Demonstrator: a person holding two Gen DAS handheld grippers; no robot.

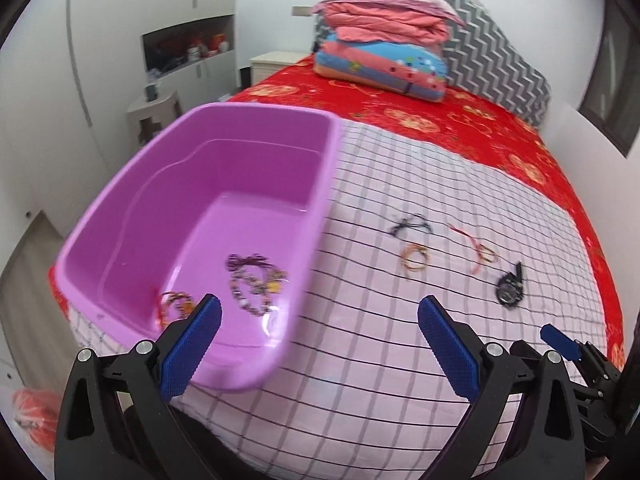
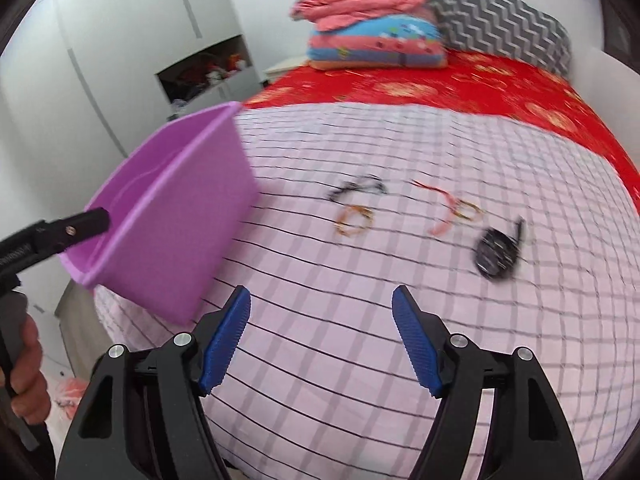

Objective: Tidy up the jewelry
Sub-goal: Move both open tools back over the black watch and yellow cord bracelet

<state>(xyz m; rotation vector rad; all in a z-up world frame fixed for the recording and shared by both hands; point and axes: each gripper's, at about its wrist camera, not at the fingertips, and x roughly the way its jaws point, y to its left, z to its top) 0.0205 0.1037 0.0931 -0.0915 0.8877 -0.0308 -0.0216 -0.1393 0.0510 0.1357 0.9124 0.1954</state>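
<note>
A purple plastic tub (image 1: 132, 200) stands on the checked cloth at the left; it also shows in the right wrist view (image 2: 176, 216). Inside lie a beaded bracelet (image 1: 256, 284) and a red-orange bracelet (image 1: 174, 304). On the cloth lie a black cord bracelet (image 1: 412, 226), an orange ring bracelet (image 1: 416, 260), a red string bracelet (image 1: 478, 250) and a black watch (image 1: 509, 290); the same watch (image 2: 496, 250) shows in the right wrist view. My left gripper (image 1: 320, 312) is open and empty at the tub's near corner. My right gripper (image 2: 322, 304) is open and empty above the cloth.
The checked cloth (image 2: 320, 360) lies on a bed with a red patterned cover (image 1: 460, 120). Folded quilts (image 1: 384, 52) and a grey zigzag pillow (image 1: 492, 56) sit at the bed's head. A white wardrobe (image 1: 120, 40) stands at the left.
</note>
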